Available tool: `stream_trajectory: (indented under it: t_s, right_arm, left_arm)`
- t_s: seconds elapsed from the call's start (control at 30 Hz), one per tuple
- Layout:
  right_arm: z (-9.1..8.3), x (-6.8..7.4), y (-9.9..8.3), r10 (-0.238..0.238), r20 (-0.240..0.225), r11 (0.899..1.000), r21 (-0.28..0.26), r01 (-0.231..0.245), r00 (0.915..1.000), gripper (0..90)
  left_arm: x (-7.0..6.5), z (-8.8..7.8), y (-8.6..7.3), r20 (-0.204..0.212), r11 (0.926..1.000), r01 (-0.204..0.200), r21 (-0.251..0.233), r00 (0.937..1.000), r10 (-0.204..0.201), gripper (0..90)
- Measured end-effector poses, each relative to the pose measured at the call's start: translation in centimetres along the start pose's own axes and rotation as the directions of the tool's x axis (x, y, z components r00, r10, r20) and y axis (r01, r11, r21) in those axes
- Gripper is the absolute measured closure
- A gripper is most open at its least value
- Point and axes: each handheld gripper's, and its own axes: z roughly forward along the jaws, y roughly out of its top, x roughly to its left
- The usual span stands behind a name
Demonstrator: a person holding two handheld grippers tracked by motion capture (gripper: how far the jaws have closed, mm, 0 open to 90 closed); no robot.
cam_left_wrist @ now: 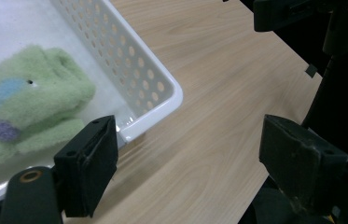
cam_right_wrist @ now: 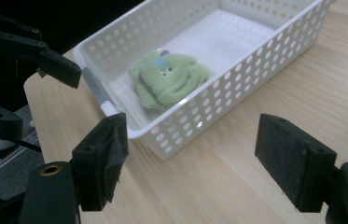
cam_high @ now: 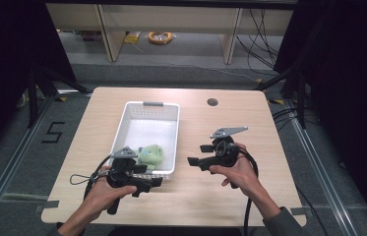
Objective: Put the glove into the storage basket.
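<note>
A light wooden table with a round cable hole stands on grey floor between metal rails. Beyond it stand pale furniture legs, trailing black cables and an orange coil. Dark curtains flank both sides.

One floor marking readable

A black figure "5", blocky and angular, laid out in dark strips on the grey floor left of the wooden table, seen from the high view; nothing legible on the white perforated basket, on the green plush toy inside it, or on either gripper's black body; a scrap of blue-and-white print at the lower left edge of the right gripper view, too small and cut off to read
</note>
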Motion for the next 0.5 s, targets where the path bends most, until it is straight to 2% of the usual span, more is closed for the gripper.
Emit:
stream_trajectory:
  t_s: [0.03,0.1,0.2,0.3,0.37,0.4,0.43,0.47,0.5]
  right_arm:
    - [-0.1,0.0,-0.2,0.007,-0.006,1.000,-0.001,-0.007,1.0000,26.8]
    - [-0.4,-0.1,-0.6,0.009,0.013,1.000,0.001,-0.009,0.9999,26.8]
    - [-0.7,-0.2,-1.3,0.024,0.005,1.000,-0.005,-0.024,0.9997,26.8]
    - [-0.9,-0.4,-1.9,0.019,0.014,1.000,-0.008,-0.019,0.9997,26.8]
    - [-1.0,-0.3,-2.3,0.041,0.006,0.999,-0.006,-0.041,0.9991,26.8]
    - [-1.1,-0.4,-2.5,0.029,0.012,1.000,-0.006,-0.029,0.9995,26.8]
    - [-1.1,-0.4,-2.7,0.042,0.001,0.999,-0.008,-0.042,0.9991,26.8]
    - [-1.1,-0.6,-2.9,0.013,0.005,1.000,-0.015,-0.013,0.9999,26.8]
    - [-1.3,-0.6,-3.0,0.030,0.005,0.999,-0.015,-0.030,0.9995,26.8]
  left_arm:
    - [-0.1,0.1,-0.1,0.002,1.0000,0.000,-0.007,1.0000,0.000,19.3]
    - [-0.3,0.1,-0.3,0.009,1.0000,-0.001,-0.003,1.0000,0.002,19.3]
    - [-0.7,0.2,-0.6,0.017,0.9999,-0.009,-0.007,0.9998,0.009,19.3]
    - [-1.0,0.4,-0.9,0.028,0.9999,-0.013,-0.009,0.9995,0.013,19.3]
    - [-1.1,0.6,-1.1,0.030,0.9998,-0.015,-0.009,0.9994,0.015,19.3]
    - [-1.2,0.7,-1.2,0.025,0.9998,-0.019,-0.011,0.9995,0.020,19.3]
    - [-1.2,0.7,-1.3,0.030,0.9998,-0.020,-0.005,0.9993,0.020,19.3]
    - [-1.3,0.7,-1.4,0.030,0.9999,-0.013,-0.006,0.9995,0.013,19.3]
    - [-1.3,0.8,-1.5,0.030,0.9998,-0.015,-0.011,0.9994,0.015,19.3]
